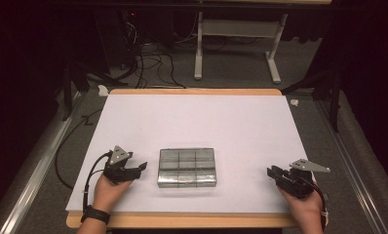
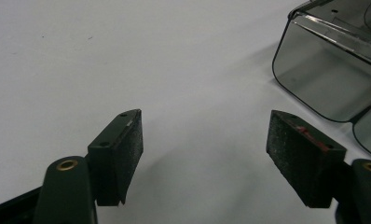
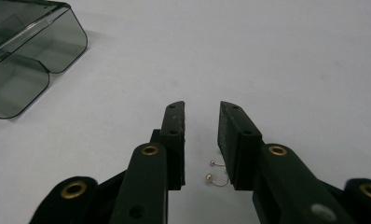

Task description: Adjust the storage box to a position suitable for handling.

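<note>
1. One clear plastic box (image 1: 187, 167) with small compartments is lying on the white table (image 1: 202, 117), near the front edge and about in the middle.
2. I am counting nine little compartments in it, three rows of three, but what is inside them is too dim to make out.
3. Two grippers are resting on the table, one at each side of the box, each held by a hand.
4. The left gripper (image 1: 139, 167) is sitting just beside the box's left side. In the left gripper view (image 2: 204, 154) its jaws are standing wide apart and are holding nothing.
5. The right gripper (image 1: 270, 171) is staying well apart from the box. In the right gripper view (image 3: 201, 135) its jaws are only a little apart, with nothing between them.
6. One tiny curved metal ring with two ball ends (image 3: 216, 173) is lying on the table under the right jaws; part of it is hidden behind a jaw.
7. In both gripper views the box is being cut off by the picture edge.
</note>
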Tool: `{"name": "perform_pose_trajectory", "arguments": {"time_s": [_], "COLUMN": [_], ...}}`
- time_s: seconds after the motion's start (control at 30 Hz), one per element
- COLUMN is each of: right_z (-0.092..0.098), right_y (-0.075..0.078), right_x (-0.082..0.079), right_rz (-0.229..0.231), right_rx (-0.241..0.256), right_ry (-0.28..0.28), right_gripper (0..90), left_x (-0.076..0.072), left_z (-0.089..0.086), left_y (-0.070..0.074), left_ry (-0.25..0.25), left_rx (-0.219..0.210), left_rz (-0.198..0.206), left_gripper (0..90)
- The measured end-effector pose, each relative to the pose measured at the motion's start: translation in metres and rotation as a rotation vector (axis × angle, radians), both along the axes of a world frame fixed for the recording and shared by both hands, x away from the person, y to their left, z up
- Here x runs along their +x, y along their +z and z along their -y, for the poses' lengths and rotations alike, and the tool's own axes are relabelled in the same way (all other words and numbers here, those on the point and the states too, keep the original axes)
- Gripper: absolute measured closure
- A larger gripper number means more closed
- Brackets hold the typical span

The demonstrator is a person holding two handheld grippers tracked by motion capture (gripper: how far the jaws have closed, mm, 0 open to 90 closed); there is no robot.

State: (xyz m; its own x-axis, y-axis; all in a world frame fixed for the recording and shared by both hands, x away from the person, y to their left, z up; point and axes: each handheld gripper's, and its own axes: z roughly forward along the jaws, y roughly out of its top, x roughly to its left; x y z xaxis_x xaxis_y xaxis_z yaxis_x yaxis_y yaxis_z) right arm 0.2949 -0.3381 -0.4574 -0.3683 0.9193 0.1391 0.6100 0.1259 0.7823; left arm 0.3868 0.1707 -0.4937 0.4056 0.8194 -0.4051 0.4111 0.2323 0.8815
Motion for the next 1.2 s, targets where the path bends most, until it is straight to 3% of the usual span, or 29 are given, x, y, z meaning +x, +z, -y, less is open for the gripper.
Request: {"name": "perform_pose_trajectory", "arguments": {"time_s": [0.13, 0.23, 0.3, 0.33, 0.37, 0.47, 0.5, 0.53, 0.6, 0.67, 0.8, 1.2], "right_z": [0.0, -0.002, -0.003, -0.005, -0.007, -0.008, -0.008, -0.009, -0.01, -0.011, -0.01, -0.01], "right_y": [0.001, -0.004, -0.006, -0.008, -0.011, -0.013, -0.014, -0.016, -0.018, -0.018, -0.018, -0.019], "right_x": [0.001, 0.001, 0.001, 0.001, 0.002, 0.003, 0.003, 0.002, 0.002, 0.002, 0.001, 0.001], "right_rz": [0.007, -0.006, -0.006, -0.004, 0.006, 0.011, 0.011, 0.012, 0.011, 0.016, 0.03, 0.028], "right_rx": [-0.012, -0.023, -0.028, -0.035, -0.057, -0.066, -0.065, -0.066, -0.072, -0.081, -0.076, -0.069], "right_ry": [-0.012, -0.018, -0.018, -0.019, -0.016, -0.014, -0.017, -0.015, -0.017, -0.011, -0.01, -0.009], "right_gripper": [72.7, 71.9, 72.0, 72.2, 72.4, 73.1, 73.4, 73.6, 73.6, 73.5, 72.6, 71.4], "left_x": [0.0, 0.0, -0.001, -0.002, -0.005, -0.01, -0.013, -0.015, -0.022, -0.023, -0.026, -0.032], "left_z": [0.0, 0.0, 0.0, 0.0, 0.003, 0.006, 0.009, 0.013, 0.028, 0.032, 0.048, 0.053], "left_y": [0.0, 0.0, 0.001, 0.0, 0.001, 0.003, 0.004, 0.005, 0.007, 0.007, 0.005, 0.004], "left_ry": [0.0, -0.003, -0.013, -0.017, -0.016, -0.035, -0.044, -0.056, -0.097, -0.099, -0.13, -0.14], "left_rx": [0.001, -0.011, -0.003, 0.009, 0.016, 0.002, -0.019, -0.04, -0.027, -0.029, -0.027, -0.023], "left_rz": [0.0, -0.002, 0.002, 0.014, 0.028, 0.017, 0.001, -0.016, -0.045, -0.049, -0.103, -0.111], "left_gripper": [28.1, 32.8, 41.1, 41.1, 46.5, 63.5, 63.5, 77.0, 84.7, 89.0, 90.0, 90.0]}}
